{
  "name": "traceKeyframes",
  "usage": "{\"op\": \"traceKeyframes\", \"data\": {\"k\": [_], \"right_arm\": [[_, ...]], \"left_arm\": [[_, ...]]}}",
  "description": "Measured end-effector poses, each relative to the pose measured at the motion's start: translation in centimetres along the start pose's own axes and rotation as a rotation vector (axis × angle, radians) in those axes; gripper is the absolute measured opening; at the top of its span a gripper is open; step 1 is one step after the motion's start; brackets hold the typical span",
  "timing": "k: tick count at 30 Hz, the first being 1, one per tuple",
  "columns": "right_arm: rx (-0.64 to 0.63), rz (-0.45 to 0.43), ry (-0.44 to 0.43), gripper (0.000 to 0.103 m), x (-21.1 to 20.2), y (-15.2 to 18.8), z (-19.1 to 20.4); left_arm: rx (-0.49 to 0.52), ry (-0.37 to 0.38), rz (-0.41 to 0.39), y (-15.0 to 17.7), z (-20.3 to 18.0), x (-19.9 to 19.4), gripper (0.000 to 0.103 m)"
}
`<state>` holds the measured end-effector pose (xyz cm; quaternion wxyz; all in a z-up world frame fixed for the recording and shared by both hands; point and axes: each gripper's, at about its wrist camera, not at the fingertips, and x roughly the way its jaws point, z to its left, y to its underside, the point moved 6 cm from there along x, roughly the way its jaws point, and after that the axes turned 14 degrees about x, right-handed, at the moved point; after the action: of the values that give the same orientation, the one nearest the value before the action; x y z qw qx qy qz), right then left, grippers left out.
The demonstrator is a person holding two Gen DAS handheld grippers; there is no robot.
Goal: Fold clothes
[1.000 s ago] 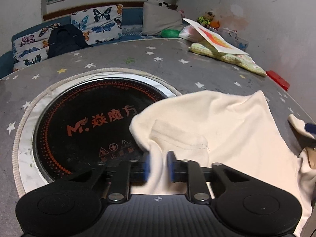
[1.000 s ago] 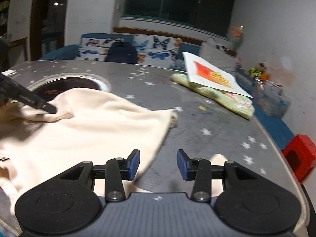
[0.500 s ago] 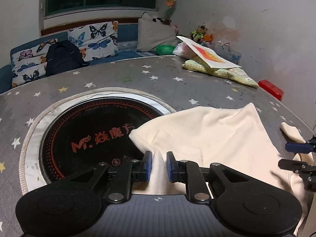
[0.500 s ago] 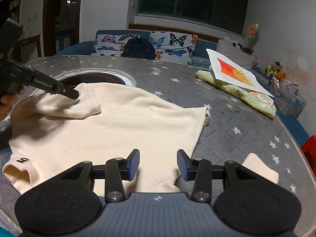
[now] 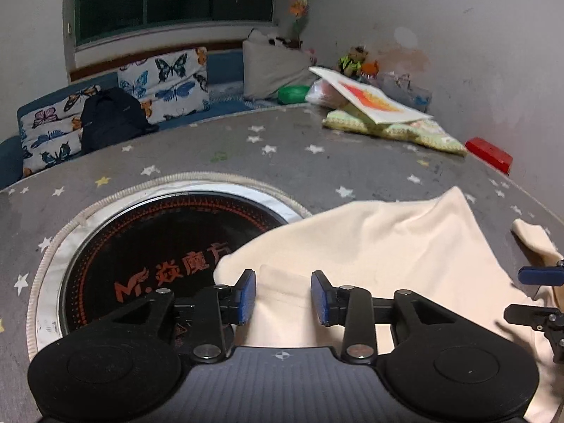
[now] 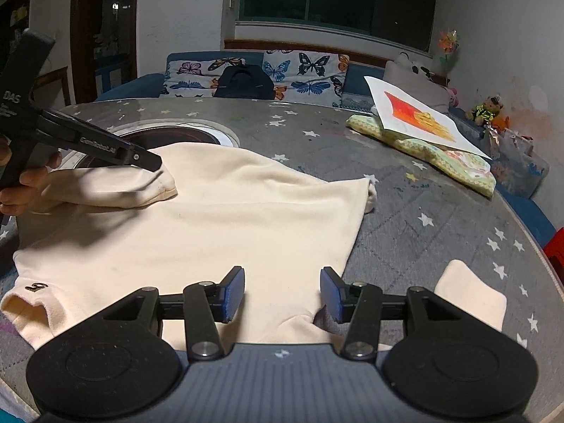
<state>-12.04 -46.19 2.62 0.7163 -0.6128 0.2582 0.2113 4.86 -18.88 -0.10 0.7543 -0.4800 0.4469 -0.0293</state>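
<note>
A cream garment [image 5: 387, 246] lies spread on the grey star-print table [image 5: 246, 155], one part folded over near the round cooktop [image 5: 148, 246]. My left gripper [image 5: 283, 296] is open, its blue pads on either side of the folded edge, holding nothing. In the right wrist view the garment [image 6: 229, 218] lies flat, and the left gripper [image 6: 155, 164] shows at its folded sleeve. My right gripper [image 6: 282, 294] is open over the garment's near edge. A cream sleeve end [image 6: 469, 292] lies to the right.
A black induction cooktop with a white rim is set into the table at the left. A picture book on green cloth [image 6: 419, 123] lies at the far right. A red box [image 5: 488, 155] sits beyond the table edge. A sofa with butterfly cushions and a dark backpack [image 6: 245, 83] stands behind.
My left gripper has opened and let go of the folded cloth, which now rests on the table. My right gripper stayed open and drew back a little over the garment.
</note>
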Motion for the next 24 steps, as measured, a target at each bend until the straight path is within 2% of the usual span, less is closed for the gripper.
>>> {"op": "traceKeyframes", "data": {"k": [3,6,8,11,16,19,22,24], "right_arm": [[0.005,-0.006,-0.002,0.049,-0.1,-0.1,0.0],[0.011,-0.012,-0.003,0.049,-0.2,-0.2,0.0],[0.016,-0.016,-0.004,0.049,-0.2,-0.2,0.1],[0.023,-0.022,-0.006,0.049,-0.3,-0.3,0.2],[0.032,-0.031,-0.015,0.050,-0.6,-0.3,0.5],[0.048,-0.019,-0.049,0.050,-0.8,-0.2,1.2],[0.043,0.005,-0.123,0.050,-1.2,-0.1,2.7],[0.031,0.029,-0.188,0.050,-1.4,0.1,4.1]], "left_arm": [[-0.022,0.000,0.011,0.2,0.3,0.7,0.037],[-0.035,0.000,0.014,0.5,0.5,0.9,0.010],[-0.060,-0.005,-0.002,0.7,0.9,0.4,0.006],[-0.113,-0.038,-0.059,0.6,2.4,-1.8,0.005],[-0.199,-0.172,-0.137,1.0,6.5,-6.8,0.005],[-0.260,-0.270,-0.165,2.0,9.5,-9.9,0.005],[-0.292,-0.373,-0.164,3.4,12.0,-12.4,0.005],[-0.310,-0.412,-0.156,4.5,13.2,-13.5,0.005]]}}
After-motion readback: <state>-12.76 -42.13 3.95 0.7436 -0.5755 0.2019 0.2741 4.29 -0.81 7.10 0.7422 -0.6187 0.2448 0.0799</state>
